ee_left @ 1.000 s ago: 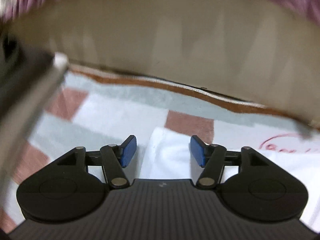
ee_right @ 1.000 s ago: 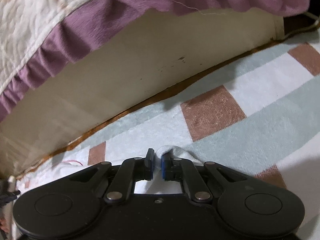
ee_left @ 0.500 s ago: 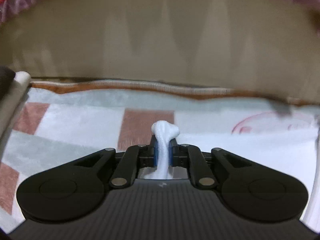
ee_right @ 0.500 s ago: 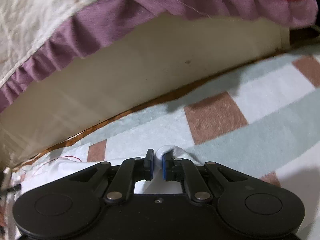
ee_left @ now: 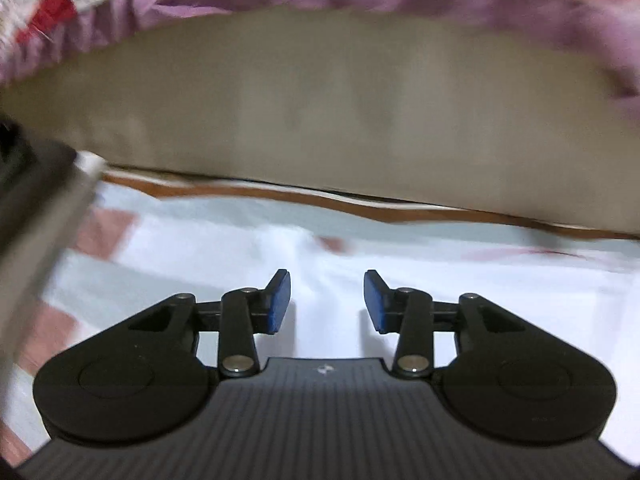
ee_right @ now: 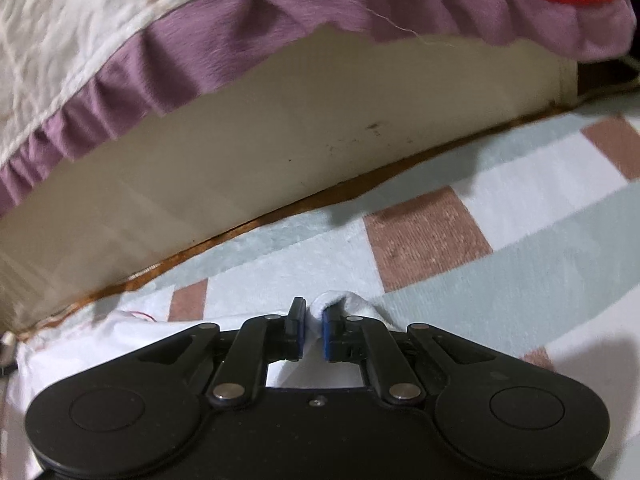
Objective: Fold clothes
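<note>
A white garment (ee_left: 460,292) with red print lies flat on a checked blanket (ee_right: 520,240). My left gripper (ee_left: 327,302) is open and empty, its blue pads just above the white cloth. My right gripper (ee_right: 314,330) is shut on a pinched fold of the white garment (ee_right: 334,302), low over the blanket; more of the garment spreads to the left of it (ee_right: 100,344).
A beige bed base (ee_right: 260,168) rises right behind the blanket, with a purple-frilled quilt (ee_right: 200,40) hanging over it; both also show in the left wrist view (ee_left: 320,120). A blurred grey and black object (ee_left: 36,216) stands at the left edge.
My left gripper was shut on a bunch of white cloth half a second ago; it has opened and let it go, and the cloth lies flat. My right gripper stays shut on its fold.
</note>
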`<move>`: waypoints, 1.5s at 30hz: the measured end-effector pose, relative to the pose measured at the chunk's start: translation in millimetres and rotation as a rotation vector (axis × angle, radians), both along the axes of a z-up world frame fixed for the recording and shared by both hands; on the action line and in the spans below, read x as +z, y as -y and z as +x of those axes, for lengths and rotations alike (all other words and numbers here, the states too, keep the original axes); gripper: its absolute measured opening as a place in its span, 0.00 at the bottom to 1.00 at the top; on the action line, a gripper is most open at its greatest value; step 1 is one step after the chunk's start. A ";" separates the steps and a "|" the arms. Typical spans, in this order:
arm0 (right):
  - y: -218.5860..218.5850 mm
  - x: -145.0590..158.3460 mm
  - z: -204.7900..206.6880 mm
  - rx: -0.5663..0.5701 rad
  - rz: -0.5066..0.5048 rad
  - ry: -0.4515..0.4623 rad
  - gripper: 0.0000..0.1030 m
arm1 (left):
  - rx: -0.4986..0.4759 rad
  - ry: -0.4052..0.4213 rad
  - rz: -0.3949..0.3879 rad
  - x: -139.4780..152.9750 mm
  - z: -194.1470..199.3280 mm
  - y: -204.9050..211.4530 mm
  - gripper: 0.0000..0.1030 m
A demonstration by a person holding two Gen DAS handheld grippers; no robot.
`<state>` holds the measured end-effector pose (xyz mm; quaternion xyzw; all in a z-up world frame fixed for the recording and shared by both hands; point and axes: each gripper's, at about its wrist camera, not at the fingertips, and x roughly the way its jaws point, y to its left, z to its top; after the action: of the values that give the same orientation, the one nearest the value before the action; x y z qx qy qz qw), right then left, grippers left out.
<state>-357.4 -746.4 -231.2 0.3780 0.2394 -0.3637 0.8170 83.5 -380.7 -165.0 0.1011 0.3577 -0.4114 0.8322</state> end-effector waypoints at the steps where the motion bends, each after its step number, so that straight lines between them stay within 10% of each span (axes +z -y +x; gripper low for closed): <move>1: 2.1 -1.3 -2.4 -0.007 0.025 0.016 0.10 | -0.025 -0.037 -0.008 2.4 -9.2 -12.1 0.39; 6: 2.1 -4.1 -8.5 -0.019 0.055 0.059 0.12 | -0.145 -0.187 0.007 1.5 -73.7 -70.2 0.54; 9: -1.5 -4.1 -9.3 -0.011 0.039 0.057 0.13 | -0.207 -0.221 0.052 -12.0 -104.0 -89.1 0.41; 10: -2.9 -3.1 -9.4 -0.008 0.034 0.049 0.13 | -0.225 -0.199 0.098 -17.6 -111.9 -91.0 0.03; 19: -11.5 -3.9 -6.5 0.018 -0.121 -0.025 0.10 | -0.056 0.208 0.489 -34.4 -137.2 -102.4 0.00; 23: -9.9 10.3 -4.0 0.027 -0.091 -0.123 0.16 | 0.106 -0.025 0.278 -27.8 -98.7 -143.3 0.07; 27: -15.1 48.1 -15.2 0.007 -0.079 -0.310 0.54 | 0.173 -0.077 0.165 -22.3 -76.2 -145.7 0.48; 33: -12.5 64.2 -49.4 0.077 -0.117 -0.147 0.64 | 0.090 -0.077 0.076 -18.6 -30.0 -84.4 0.59; 38: 7.5 21.8 -33.0 0.077 -0.070 -0.101 0.64 | 0.079 -0.160 -0.010 -22.0 22.1 -35.9 0.30; 45: 6.4 3.8 -10.6 0.141 -0.110 -0.113 0.65 | 0.122 -0.084 0.030 -35.1 58.3 8.1 0.49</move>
<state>-368.0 -752.7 -227.4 0.2937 0.2908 -0.3387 0.8452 141.8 -388.9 -200.1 0.0742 0.4037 -0.3585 0.8384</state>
